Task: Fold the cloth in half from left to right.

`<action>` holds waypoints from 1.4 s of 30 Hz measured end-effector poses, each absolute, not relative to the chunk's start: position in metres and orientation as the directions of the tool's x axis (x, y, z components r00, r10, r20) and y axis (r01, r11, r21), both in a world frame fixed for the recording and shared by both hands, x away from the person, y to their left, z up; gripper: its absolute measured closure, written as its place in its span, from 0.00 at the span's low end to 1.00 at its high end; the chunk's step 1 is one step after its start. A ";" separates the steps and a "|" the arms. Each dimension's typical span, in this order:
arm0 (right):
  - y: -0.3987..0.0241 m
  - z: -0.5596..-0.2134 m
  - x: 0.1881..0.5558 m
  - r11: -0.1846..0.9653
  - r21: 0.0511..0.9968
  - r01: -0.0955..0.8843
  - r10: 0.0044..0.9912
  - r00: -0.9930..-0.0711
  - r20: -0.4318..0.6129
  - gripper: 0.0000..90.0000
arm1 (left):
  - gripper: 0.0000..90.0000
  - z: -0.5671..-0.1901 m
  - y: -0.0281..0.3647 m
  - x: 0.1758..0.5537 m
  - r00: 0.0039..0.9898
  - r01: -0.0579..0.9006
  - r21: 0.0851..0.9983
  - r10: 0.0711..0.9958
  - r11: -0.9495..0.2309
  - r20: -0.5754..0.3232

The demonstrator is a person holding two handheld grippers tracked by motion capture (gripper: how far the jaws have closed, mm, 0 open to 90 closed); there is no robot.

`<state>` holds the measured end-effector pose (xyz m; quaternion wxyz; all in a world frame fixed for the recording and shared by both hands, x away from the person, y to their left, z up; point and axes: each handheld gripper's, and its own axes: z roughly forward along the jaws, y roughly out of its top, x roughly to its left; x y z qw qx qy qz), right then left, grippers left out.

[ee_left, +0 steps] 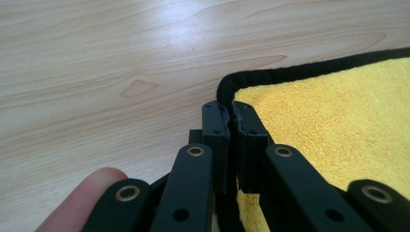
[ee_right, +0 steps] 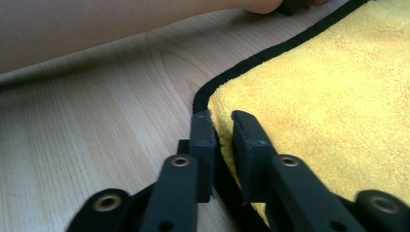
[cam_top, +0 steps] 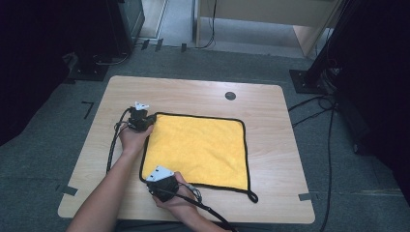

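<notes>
Yellow and fluffy, the square microfibre cloth with a black stitched border (cam_top: 198, 150) lies flat on the light wooden table with rounded corners (cam_top: 270, 111), a little left of the table's middle. Its pile is short and nubbly, and the black edging runs round all four sides and ends in a small loop at the near right corner. No brand, label or writing can be read on it.

The left gripper (cam_top: 140, 119) sits at the cloth's far left corner; in the left gripper view its jaws are pressed together on the black hem there (ee_left: 231, 126). The right gripper (cam_top: 161, 181) is at the near left corner, and in the right gripper view its jaws (ee_right: 223, 133) pinch a raised fold of the yellow pile and border between them.

A small dark round disc (cam_top: 230, 95) is set into the table beyond the cloth.
</notes>
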<state>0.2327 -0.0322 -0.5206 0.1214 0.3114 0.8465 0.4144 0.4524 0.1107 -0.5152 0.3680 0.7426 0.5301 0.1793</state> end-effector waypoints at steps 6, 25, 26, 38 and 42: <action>-0.026 -0.520 0.231 0.459 0.785 0.417 0.616 -0.786 0.058 0.98 | 0.96 -0.514 0.123 0.452 0.358 0.657 0.735 0.927 -0.167 -0.109; 0.014 -0.484 0.218 0.354 0.882 0.312 0.572 -0.818 0.060 0.98 | 0.96 -0.463 0.189 0.435 0.240 0.622 0.780 0.964 -0.060 -0.117; 0.009 -0.481 0.217 0.341 0.889 0.305 0.580 -0.812 0.056 0.98 | 0.96 -0.460 0.187 0.435 0.243 0.618 0.784 0.963 -0.058 -0.121; -0.075 -0.461 0.207 0.233 0.930 0.284 0.716 -0.697 0.033 0.98 | 0.96 -0.438 0.113 0.443 0.327 0.582 0.808 0.936 -0.092 -0.128; -0.104 -0.459 0.203 0.221 0.929 0.298 0.757 -0.653 0.029 0.98 | 0.96 -0.441 0.077 0.447 0.366 0.583 0.805 0.920 -0.111 -0.138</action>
